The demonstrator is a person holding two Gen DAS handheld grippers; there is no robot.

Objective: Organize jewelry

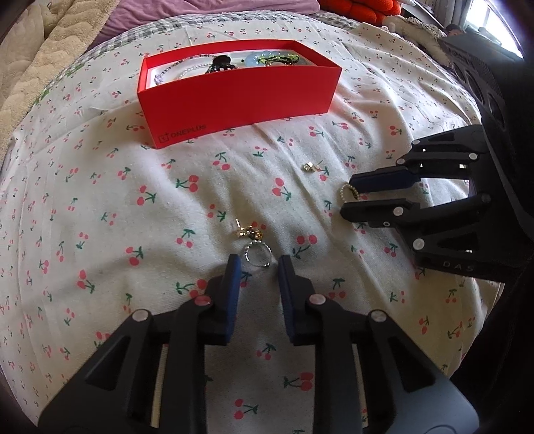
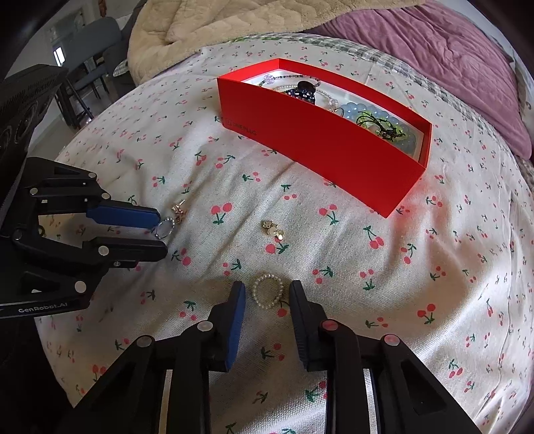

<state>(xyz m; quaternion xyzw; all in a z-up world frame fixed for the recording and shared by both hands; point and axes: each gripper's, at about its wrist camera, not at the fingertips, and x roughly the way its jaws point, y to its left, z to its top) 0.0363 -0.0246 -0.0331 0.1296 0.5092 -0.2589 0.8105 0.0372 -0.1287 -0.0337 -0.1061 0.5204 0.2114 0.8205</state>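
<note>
A red OnePlus box (image 1: 233, 96) (image 2: 330, 157) lies open on the cherry-print cloth and holds several bead bracelets and necklaces. My left gripper (image 1: 258, 263) (image 2: 162, 228) is open, its jaws on either side of a silver beaded ring (image 1: 256, 254) (image 2: 164, 228). A gold earring (image 1: 248, 231) (image 2: 178, 211) lies just beyond that ring. My right gripper (image 2: 267, 293) (image 1: 347, 197) is open around a small pearl ring (image 2: 268, 293) (image 1: 348, 193). Another gold earring (image 1: 308, 167) (image 2: 272, 228) lies loose between the grippers and the box.
The cherry-print cloth (image 1: 133, 207) (image 2: 434, 267) covers a bed. A beige quilt (image 1: 40, 66) (image 2: 233, 23) and a purple blanket (image 1: 207, 10) (image 2: 450, 50) lie behind the box. A dark chair (image 2: 90, 60) stands off the bed's far left in the right wrist view.
</note>
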